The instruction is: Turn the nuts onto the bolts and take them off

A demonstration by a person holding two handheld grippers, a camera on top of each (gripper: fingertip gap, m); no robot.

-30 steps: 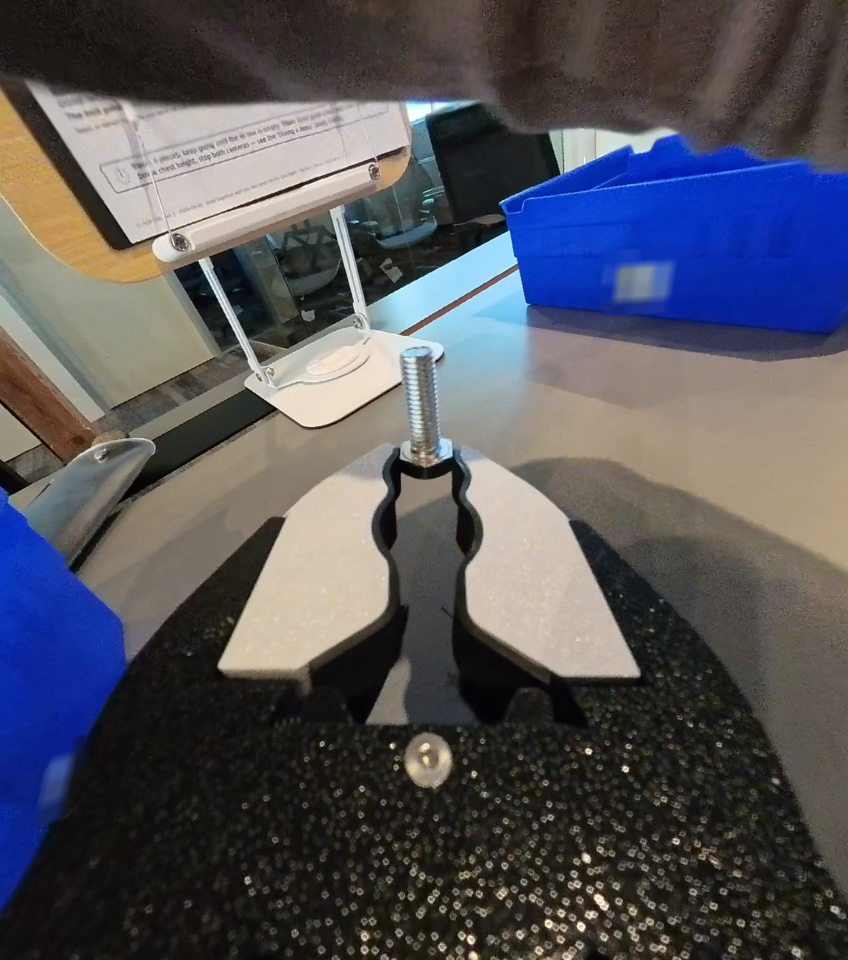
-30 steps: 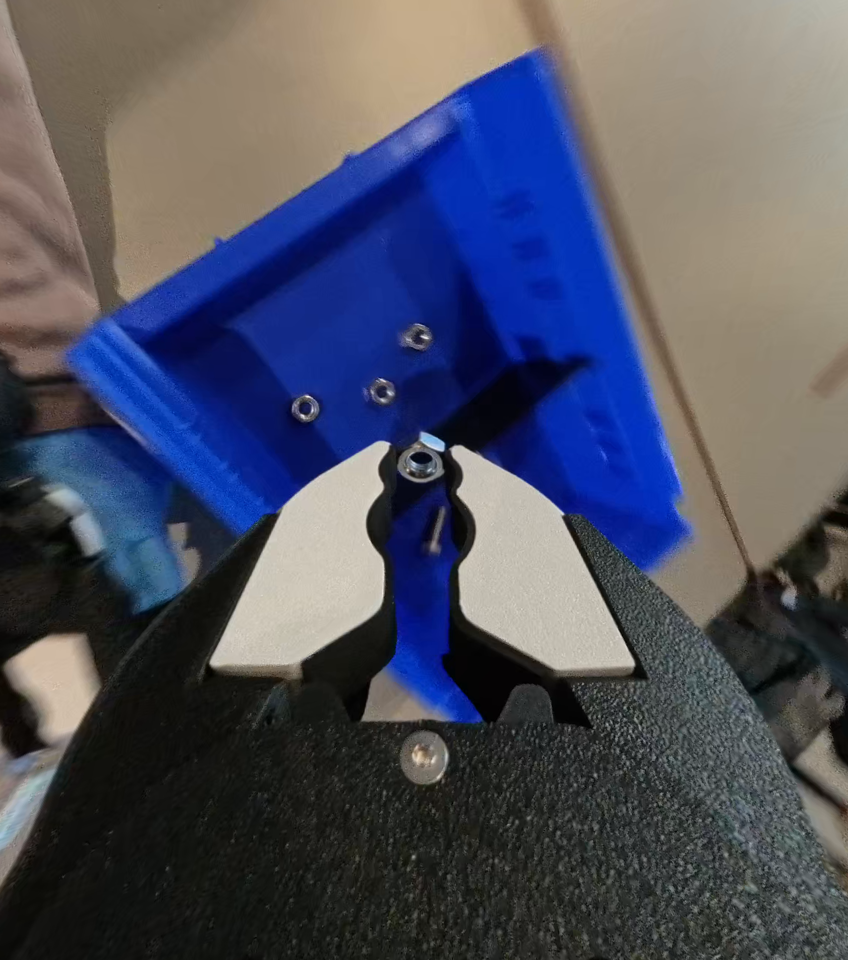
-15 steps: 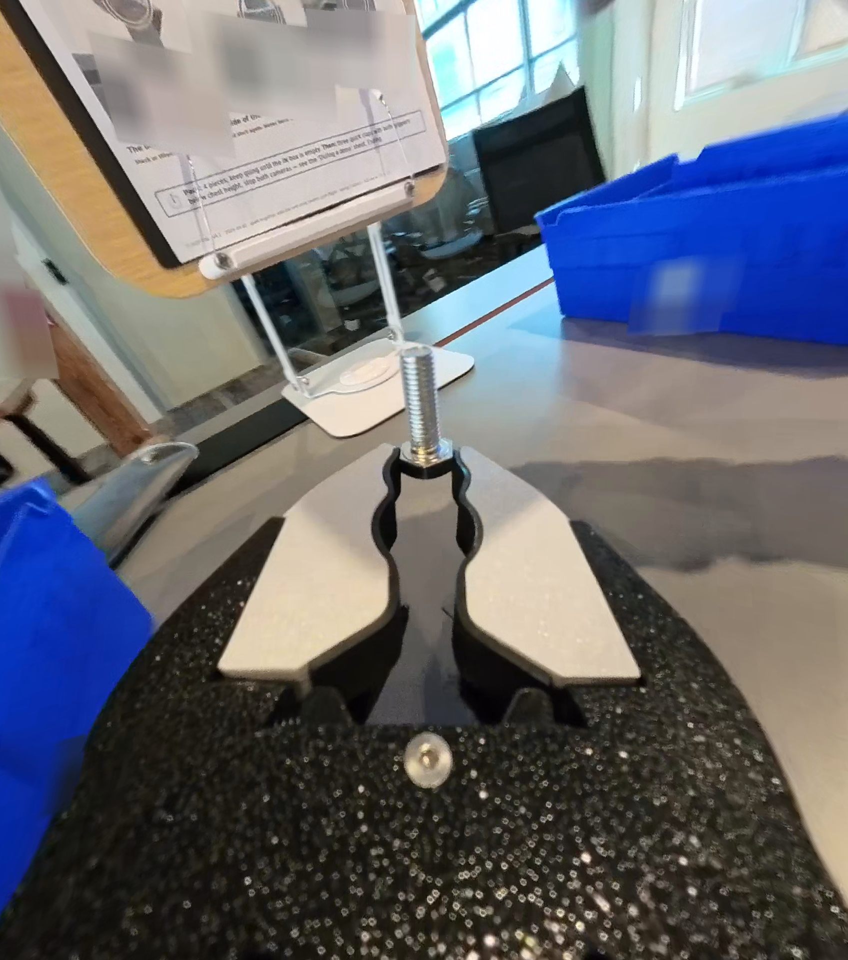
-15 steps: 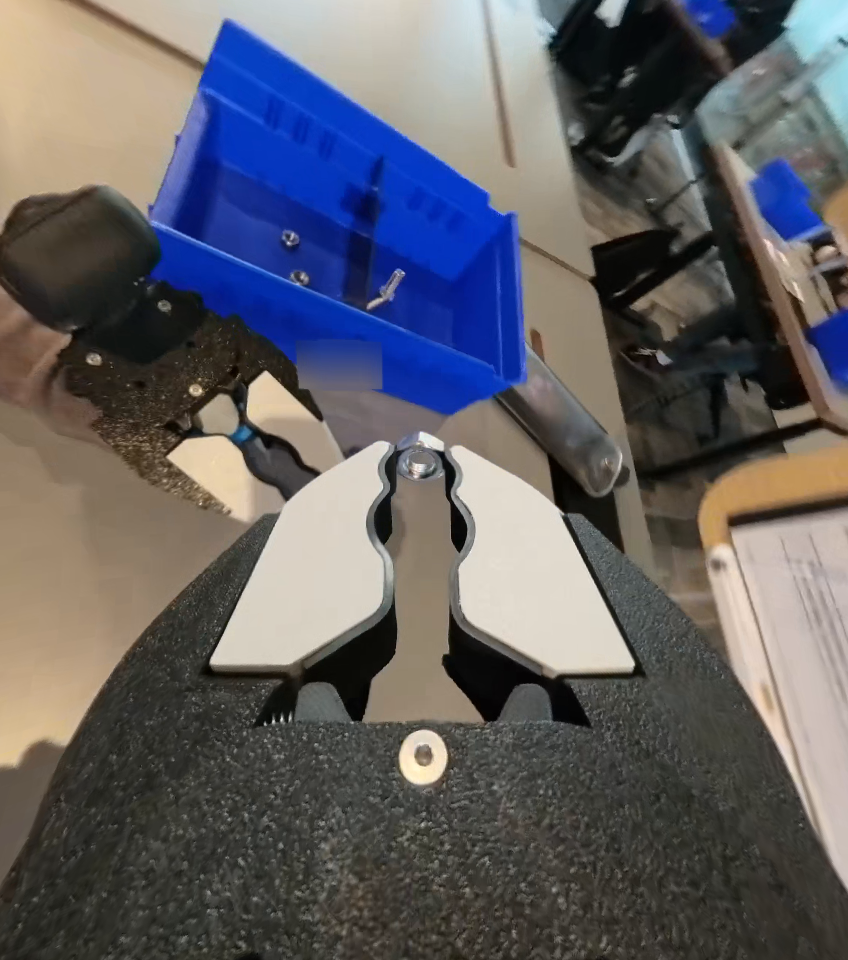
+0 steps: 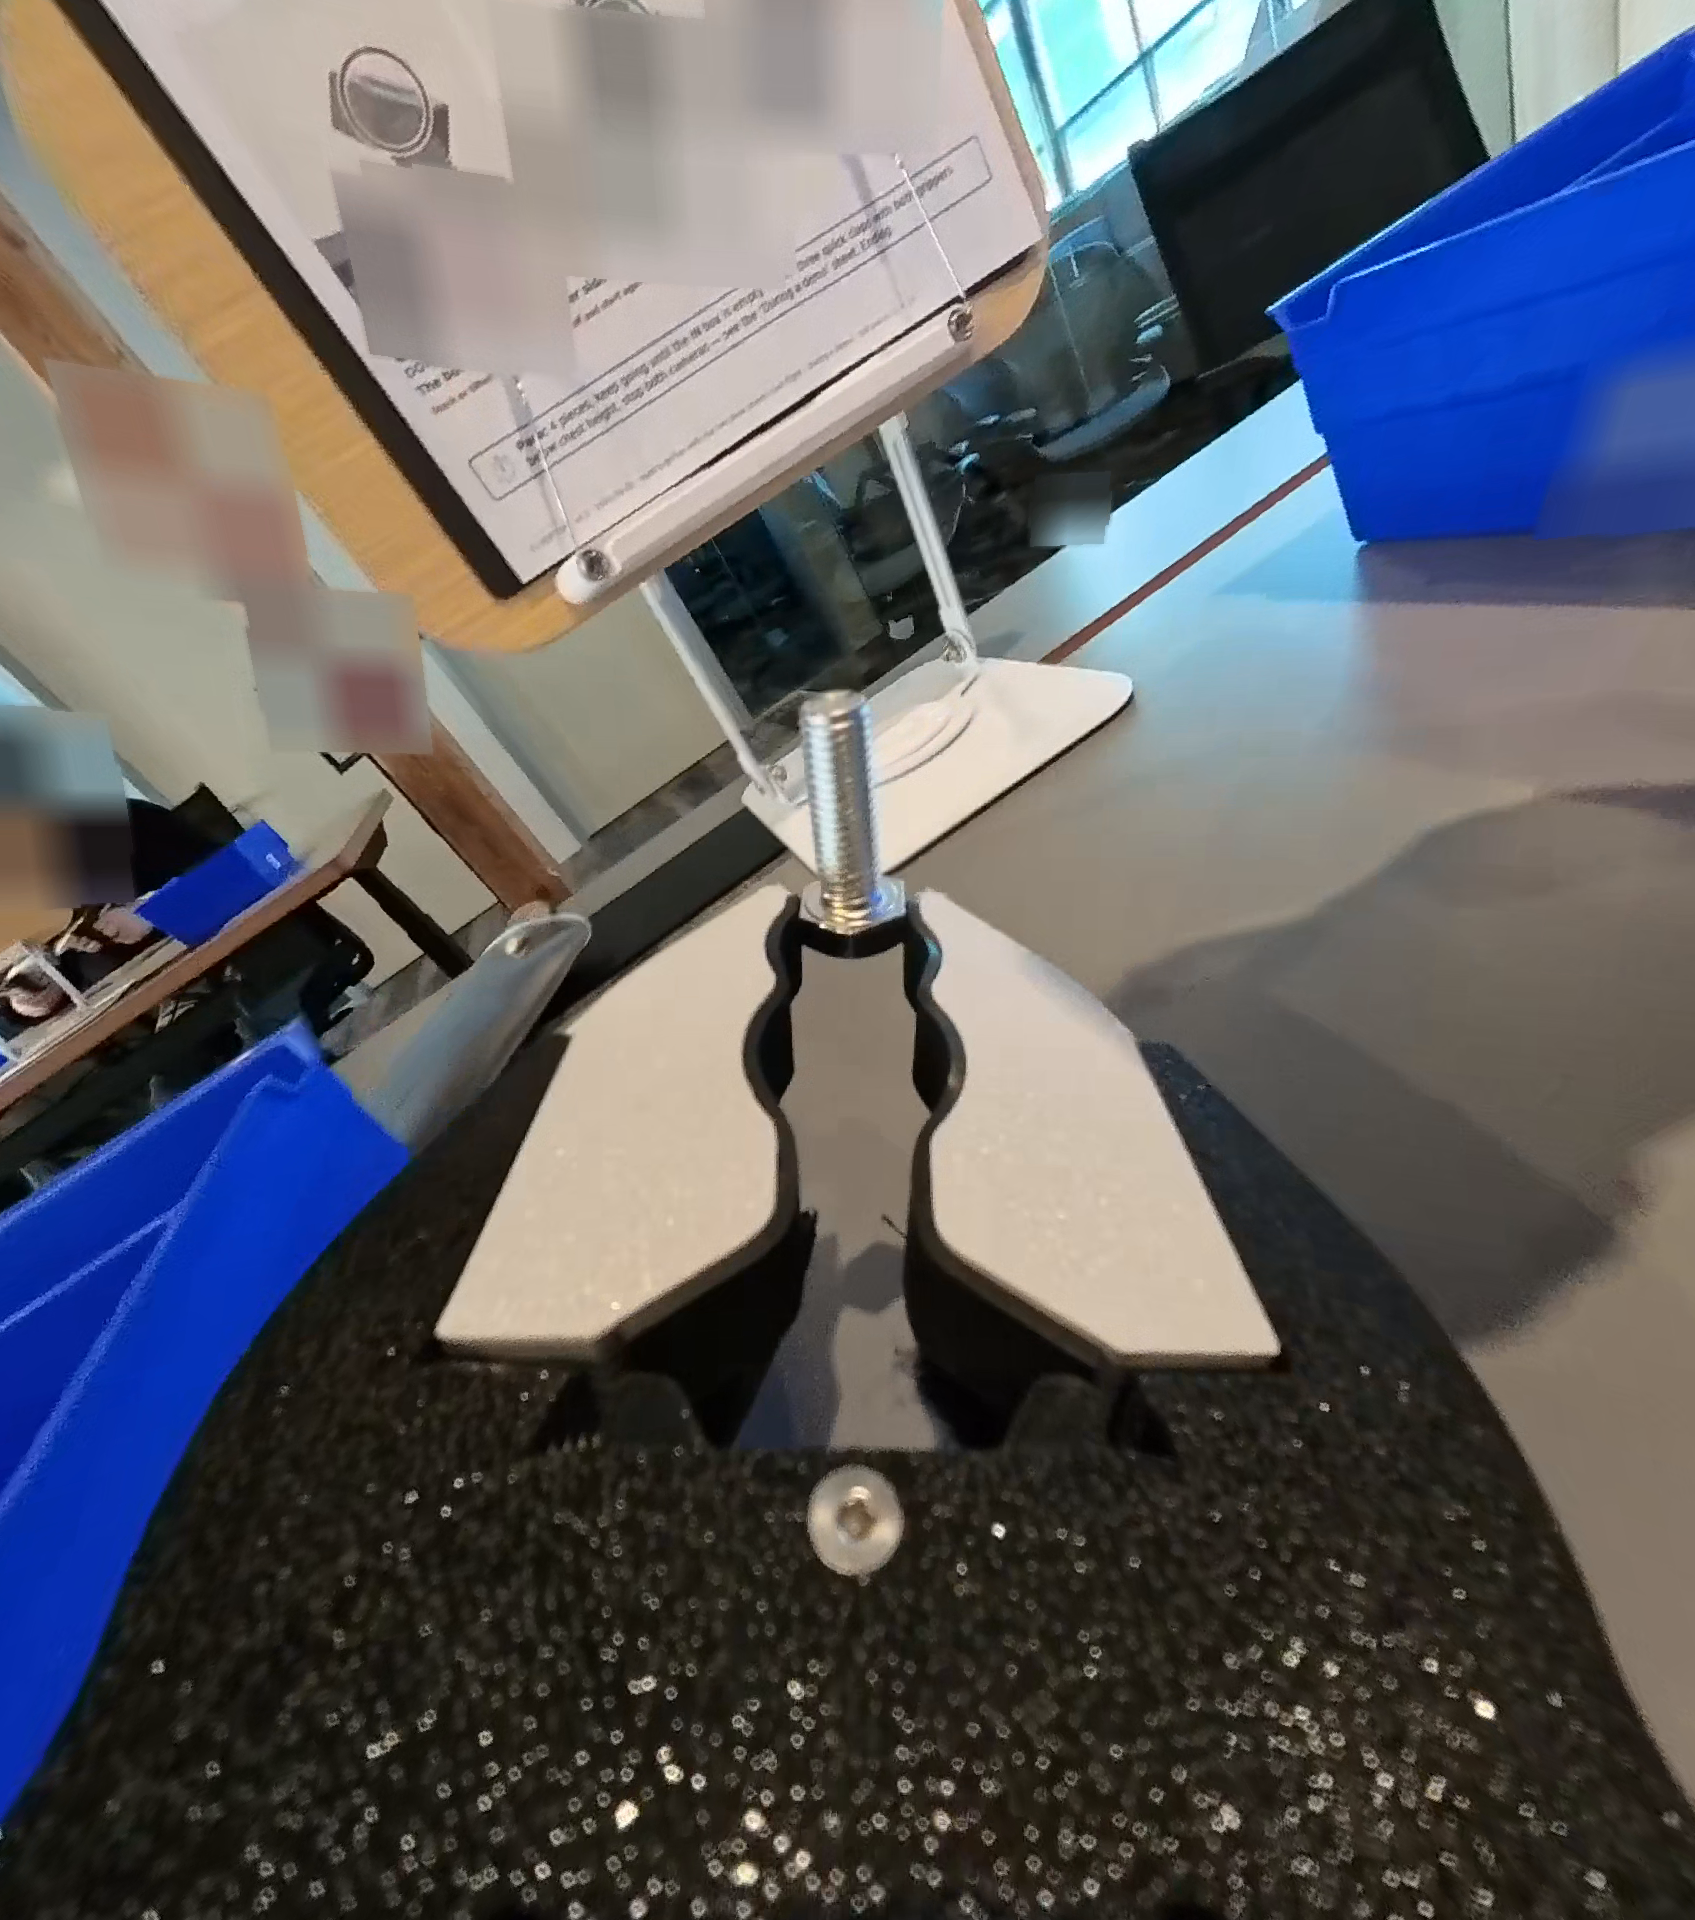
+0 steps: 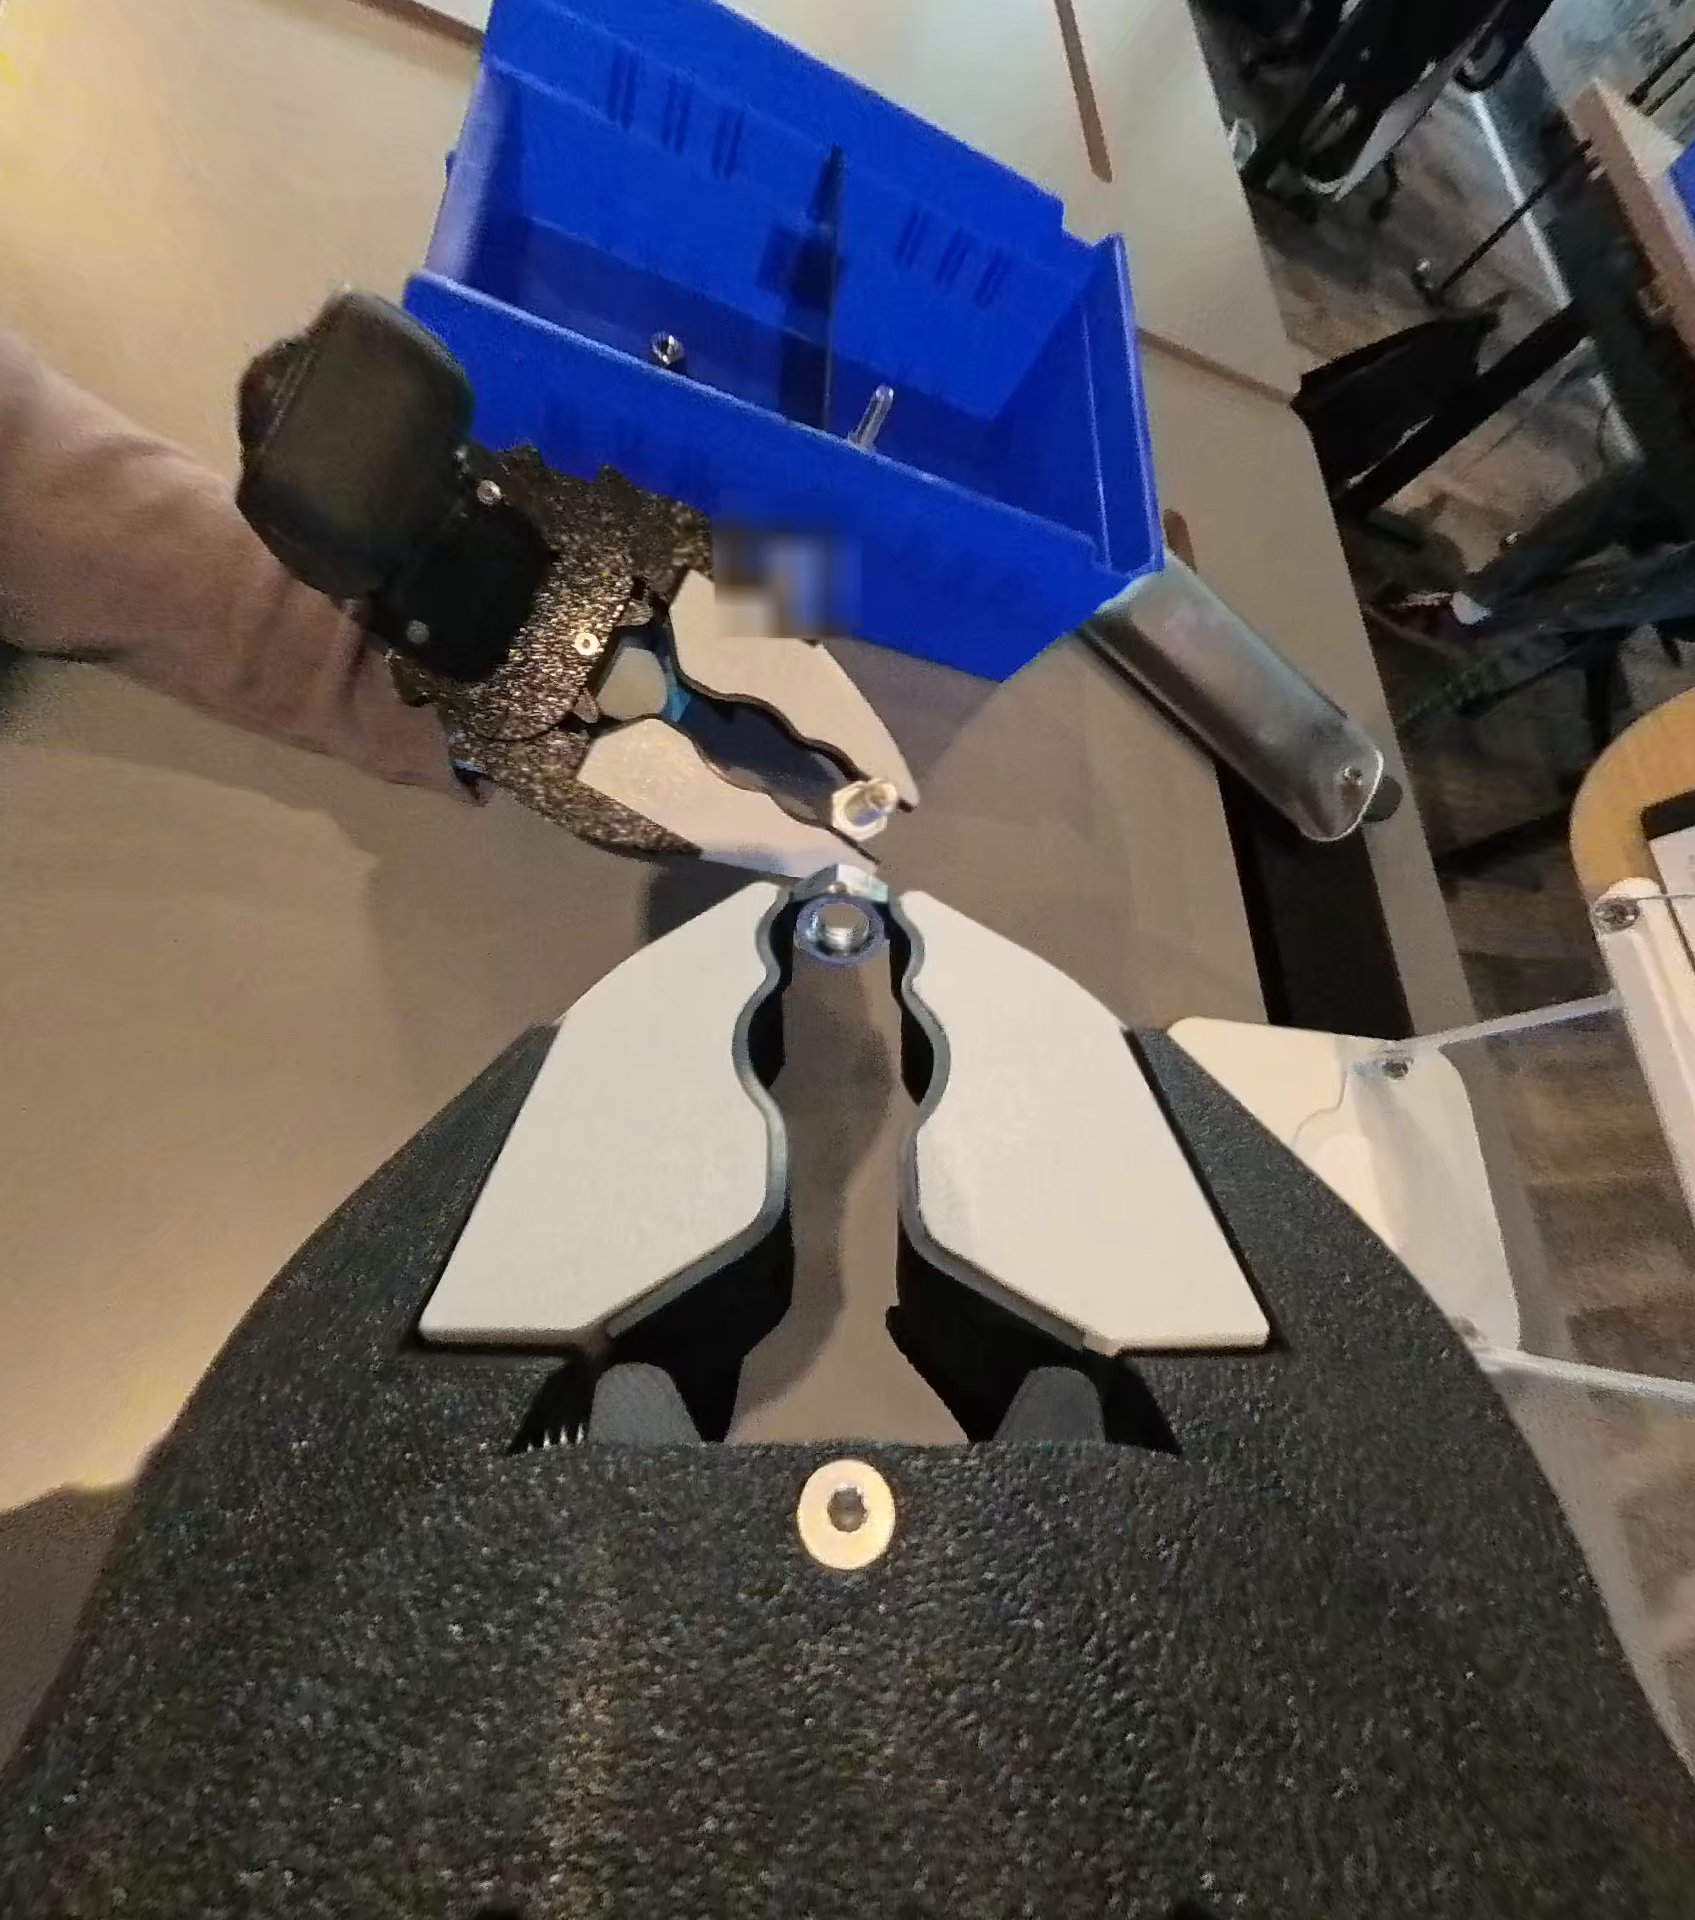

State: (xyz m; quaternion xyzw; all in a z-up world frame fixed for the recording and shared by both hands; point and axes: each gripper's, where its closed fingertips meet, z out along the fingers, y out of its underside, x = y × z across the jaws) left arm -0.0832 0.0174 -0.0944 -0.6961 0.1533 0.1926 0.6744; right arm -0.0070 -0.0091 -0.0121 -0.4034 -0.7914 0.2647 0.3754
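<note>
Steel thread stands up out of the left gripper [image 5: 848, 925]: its two grey fingers are pinched on the hexagonal head of a bolt [image 5: 841, 810], and the shank's long axis runs straight up and away from the fingertips, threaded end uppermost, above the grey table [image 5: 1445, 831]. Beyond the bolt on the table sits the white foot of a paper stand [image 5: 1030, 717], with a blue bin [image 5: 1549, 343] far to the right and another blue bin [image 5: 74, 1299] close at the left.

In the right wrist view the right gripper [image 6: 835, 925] is closed narrowly on a nut [image 6: 835, 923], whose hole faces back along the fingers. Just past it hangs the left gripper [image 6: 864, 800], held out from a sleeve [image 6: 95, 582], its bolt [image 6: 862, 808] seen nearly end-on and pointing toward the nut, close but apart. Behind them lies the divided blue bin [image 6: 926, 540], with a spare nut [image 6: 664, 348] in one section and a spare bolt [image 6: 869, 410] in the next.

Compared with half a second ago, the right gripper has closed in on the left one, so the nut and bolt now nearly meet; both grips are unchanged.
</note>
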